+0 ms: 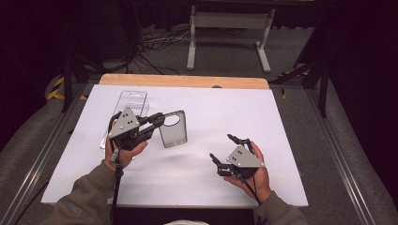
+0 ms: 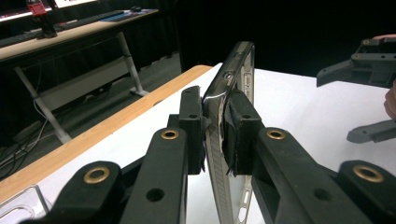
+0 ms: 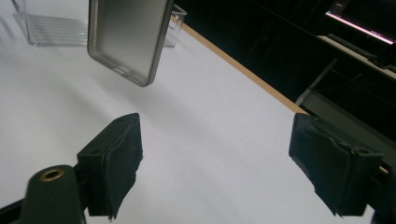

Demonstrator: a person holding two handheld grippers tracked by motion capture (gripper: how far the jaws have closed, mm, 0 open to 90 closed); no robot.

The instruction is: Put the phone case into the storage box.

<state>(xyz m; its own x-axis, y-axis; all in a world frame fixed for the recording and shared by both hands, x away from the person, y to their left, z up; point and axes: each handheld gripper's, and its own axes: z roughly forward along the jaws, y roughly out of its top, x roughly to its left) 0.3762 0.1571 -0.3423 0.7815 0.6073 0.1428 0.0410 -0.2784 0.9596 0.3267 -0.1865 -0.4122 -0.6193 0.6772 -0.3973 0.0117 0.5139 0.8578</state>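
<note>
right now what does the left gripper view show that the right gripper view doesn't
Left gripper view alone: its claw shut on the phone case's edge, and the other claw farther off, open. Right gripper view alone: the case's flat face held above the table, and the clear plastic tray behind it. Both share the case, the white table top and its wooden edge.

The white table (image 1: 197, 187) lies bare between the two tools and across its right half. On the left, a clear plastic tray (image 1: 130, 102) lies flat, and a translucent grey phone case (image 1: 172, 129) hangs just beside it.
</note>
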